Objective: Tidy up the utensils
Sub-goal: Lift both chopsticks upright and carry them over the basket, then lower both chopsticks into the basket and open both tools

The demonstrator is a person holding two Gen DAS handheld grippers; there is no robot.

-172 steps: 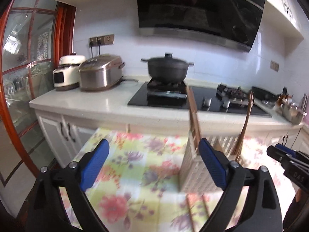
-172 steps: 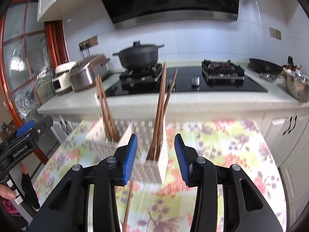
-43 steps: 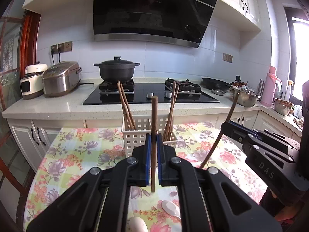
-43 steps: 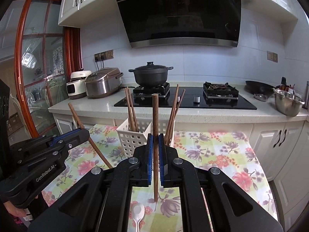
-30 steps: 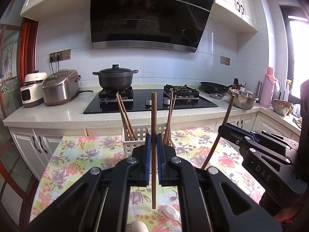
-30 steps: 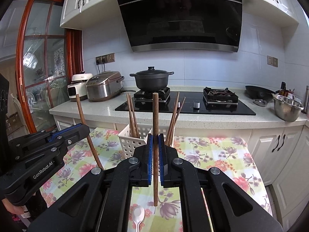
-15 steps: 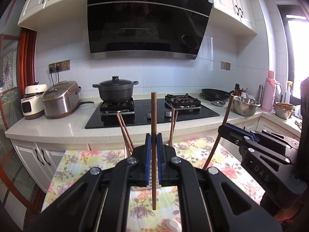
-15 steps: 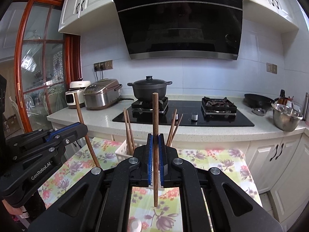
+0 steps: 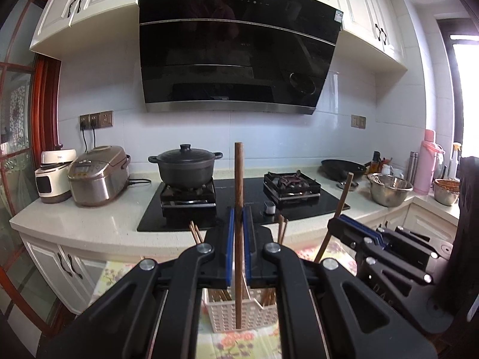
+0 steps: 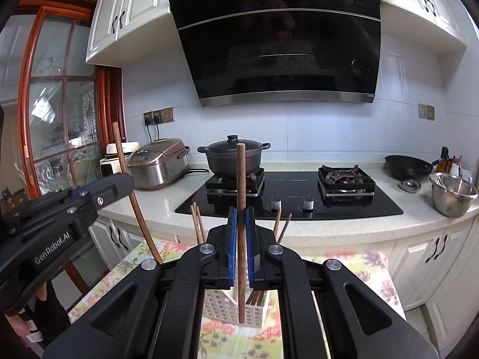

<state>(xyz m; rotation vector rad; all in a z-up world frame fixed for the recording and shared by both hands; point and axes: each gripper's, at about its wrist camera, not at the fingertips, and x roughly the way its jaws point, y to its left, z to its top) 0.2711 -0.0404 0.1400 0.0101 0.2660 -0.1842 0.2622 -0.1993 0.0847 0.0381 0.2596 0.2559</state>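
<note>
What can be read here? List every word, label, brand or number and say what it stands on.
"GenRobot.AI": side of the left gripper, seen from the right wrist.
"DAS": side of the right gripper, seen from the left wrist, faint.
Range hood sticker and small front print: too small to read.
Rice cooker panel: too small to read.

My left tongs (image 9: 238, 248) and right tongs (image 10: 241, 246) are matte black plastic, blue-padded inside, with round silver screws. White "GenRobot.AI" lettering marks the left one's side; my fingertips (image 10: 18, 326) show at eight o'clock.
</note>
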